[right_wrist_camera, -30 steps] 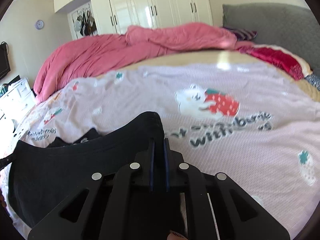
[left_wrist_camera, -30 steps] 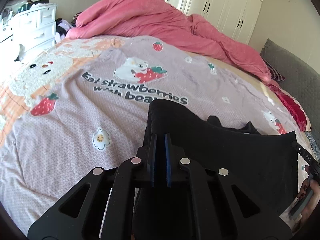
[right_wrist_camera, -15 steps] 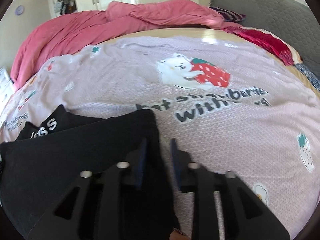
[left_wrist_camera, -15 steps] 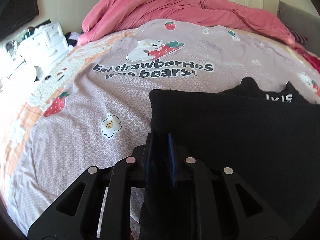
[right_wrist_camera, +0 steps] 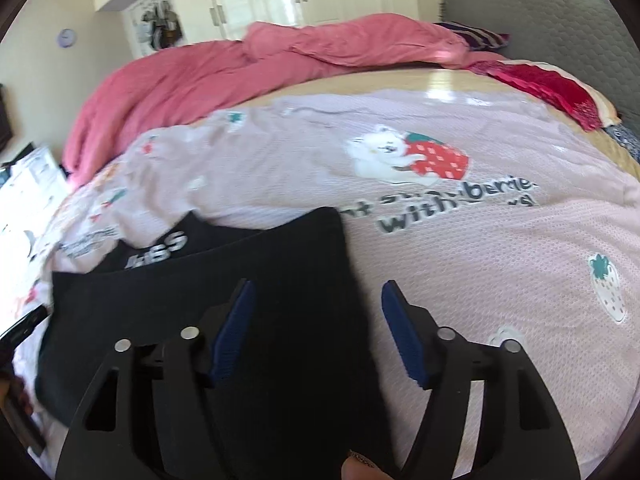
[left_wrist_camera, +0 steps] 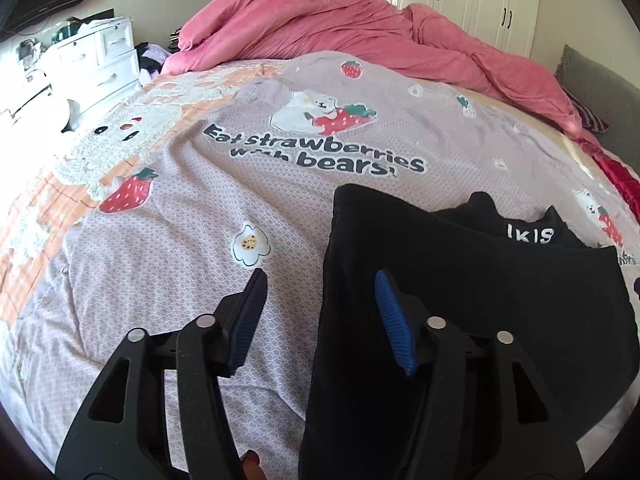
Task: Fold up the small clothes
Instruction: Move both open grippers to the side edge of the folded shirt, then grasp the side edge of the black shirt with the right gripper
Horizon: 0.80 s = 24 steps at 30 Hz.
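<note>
Both hand-held grippers point(left_wrist_camera: 318, 312) point(right_wrist_camera: 316, 322) now open, black garment point(left_wrist_camera: 500, 320) released.

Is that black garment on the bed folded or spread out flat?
Folded. The black garment has a top layer lying over a lower layer with white lettering peeking out beyond its edge.

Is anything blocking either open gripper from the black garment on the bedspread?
Nothing visible does. The black fabric garment lies flat on the strawberry-print bedspread, its edge between the open jaws of the left gripper and right gripper, untouched by the pads.
</note>
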Each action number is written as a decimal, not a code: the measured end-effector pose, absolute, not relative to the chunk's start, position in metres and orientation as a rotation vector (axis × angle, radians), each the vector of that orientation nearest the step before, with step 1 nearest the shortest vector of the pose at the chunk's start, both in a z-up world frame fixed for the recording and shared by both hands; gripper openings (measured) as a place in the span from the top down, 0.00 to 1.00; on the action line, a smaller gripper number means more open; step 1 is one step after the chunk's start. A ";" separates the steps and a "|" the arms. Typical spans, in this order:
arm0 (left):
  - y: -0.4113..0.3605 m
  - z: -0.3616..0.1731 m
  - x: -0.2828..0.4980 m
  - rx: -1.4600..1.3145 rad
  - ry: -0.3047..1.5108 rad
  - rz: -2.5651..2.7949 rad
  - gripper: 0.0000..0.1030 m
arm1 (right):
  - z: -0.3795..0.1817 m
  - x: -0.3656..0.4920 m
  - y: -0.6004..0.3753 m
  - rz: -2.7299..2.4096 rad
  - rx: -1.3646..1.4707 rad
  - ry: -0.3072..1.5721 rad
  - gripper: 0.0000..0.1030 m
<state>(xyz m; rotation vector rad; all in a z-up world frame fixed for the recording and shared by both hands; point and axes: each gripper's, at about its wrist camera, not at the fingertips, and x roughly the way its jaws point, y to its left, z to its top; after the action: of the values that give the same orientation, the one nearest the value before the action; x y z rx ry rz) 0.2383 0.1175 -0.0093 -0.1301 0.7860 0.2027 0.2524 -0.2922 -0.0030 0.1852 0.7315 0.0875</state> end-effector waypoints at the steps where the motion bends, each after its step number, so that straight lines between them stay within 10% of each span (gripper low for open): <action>1: 0.119 -0.007 0.237 -0.132 0.780 0.205 0.47 | -0.001 0.249 -0.288 0.104 0.183 0.730 0.30; 15: 0.143 -0.003 0.233 -0.164 0.778 0.272 0.13 | 0.017 0.198 -0.173 0.438 0.023 0.720 0.09; 24: 0.156 -0.008 0.233 -0.177 0.808 0.309 0.09 | 0.007 0.173 -0.105 0.573 -0.146 0.718 0.08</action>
<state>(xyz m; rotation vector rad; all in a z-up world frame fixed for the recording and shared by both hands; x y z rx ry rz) 0.2328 0.1564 -0.0076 -0.1771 0.8085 0.3091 0.1734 -0.1050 0.0074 -0.1461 0.7178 0.5729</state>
